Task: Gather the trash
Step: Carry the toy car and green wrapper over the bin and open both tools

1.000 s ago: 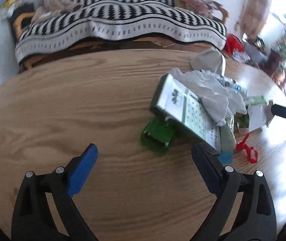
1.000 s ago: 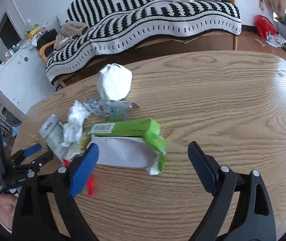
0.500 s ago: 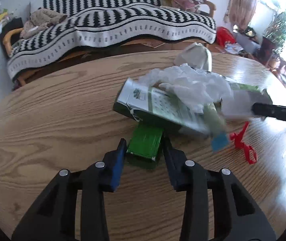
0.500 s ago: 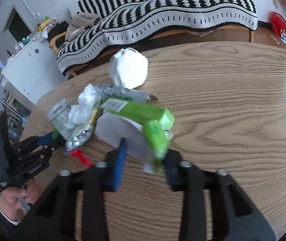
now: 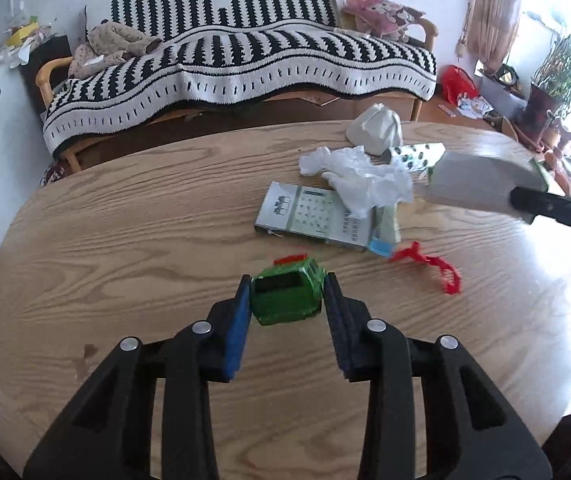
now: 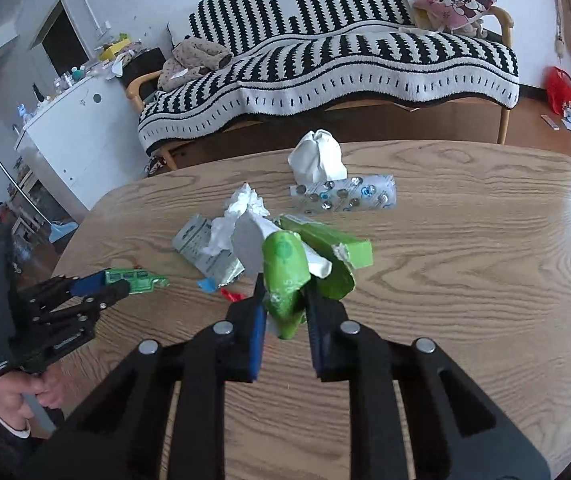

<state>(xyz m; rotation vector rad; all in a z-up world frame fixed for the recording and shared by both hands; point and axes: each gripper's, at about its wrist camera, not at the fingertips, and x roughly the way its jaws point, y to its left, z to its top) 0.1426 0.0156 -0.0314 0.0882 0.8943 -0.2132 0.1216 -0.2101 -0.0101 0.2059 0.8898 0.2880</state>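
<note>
My left gripper [image 5: 287, 300] is shut on a small green packet [image 5: 287, 298] and holds it just above the wooden table [image 5: 125, 240]. My right gripper [image 6: 285, 310] is shut on a torn green and white carton [image 6: 297, 260], lifted off the table; it also shows in the left wrist view [image 5: 481, 184]. On the table lie a flat green-and-white box [image 5: 313, 220], crumpled white plastic [image 5: 361, 178], a silver blister pack [image 6: 345, 196], a white wad [image 6: 317, 156] and a red twist of plastic [image 5: 433, 264].
A sofa with a black-and-white striped blanket [image 5: 245, 56] stands behind the table. A white cabinet [image 6: 69, 140] is at the left. The table's far edge curves round close behind the trash.
Both grippers closed from wide open. The left one took the green packet and pulled it away from the pile. The right one took the green carton and lifted it.
</note>
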